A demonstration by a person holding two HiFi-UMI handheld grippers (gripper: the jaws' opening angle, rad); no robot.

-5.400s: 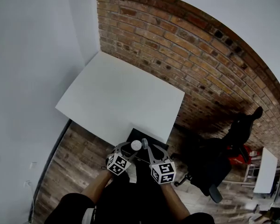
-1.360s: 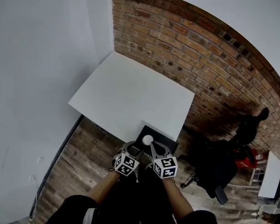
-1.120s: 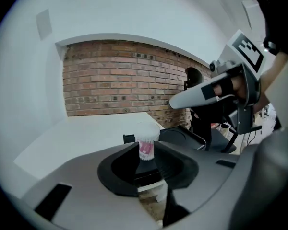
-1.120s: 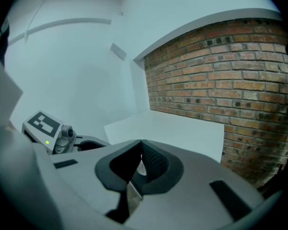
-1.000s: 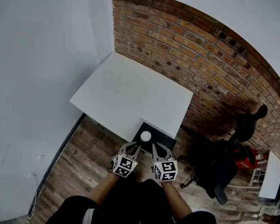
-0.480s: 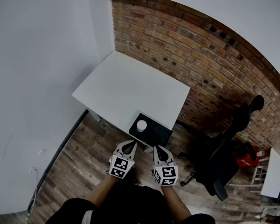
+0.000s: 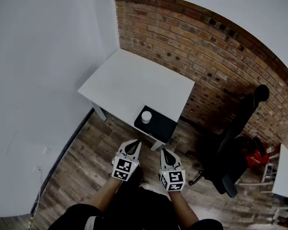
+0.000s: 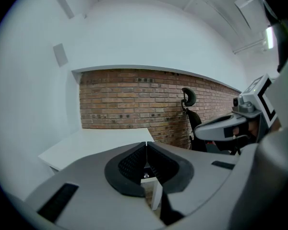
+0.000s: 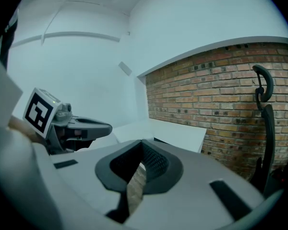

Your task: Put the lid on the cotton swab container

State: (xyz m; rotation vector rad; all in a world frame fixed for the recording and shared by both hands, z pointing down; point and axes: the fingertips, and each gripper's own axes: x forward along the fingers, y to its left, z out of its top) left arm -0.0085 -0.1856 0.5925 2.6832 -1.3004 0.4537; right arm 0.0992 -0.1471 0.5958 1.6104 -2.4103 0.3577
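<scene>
Left gripper [image 7: 135,144] and right gripper [image 7: 163,152] are both closed on nothing, and the mid-frame cotton swab container [image 7: 146,116] looks like light, slippery plastic, so pinch its sides.

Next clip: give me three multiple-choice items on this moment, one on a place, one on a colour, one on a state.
1. The white container stands: A on the black mat; B on the floor; C in a gripper.
2. The wall behind the table is: A green tile; B red brick; C glass.
3. The left gripper is: A open; B shut on the container; C shut, empty.
Key: A, it sits on the mat at the table's corner; B, brick courses show; C, its jaws meet with nothing between.
</scene>
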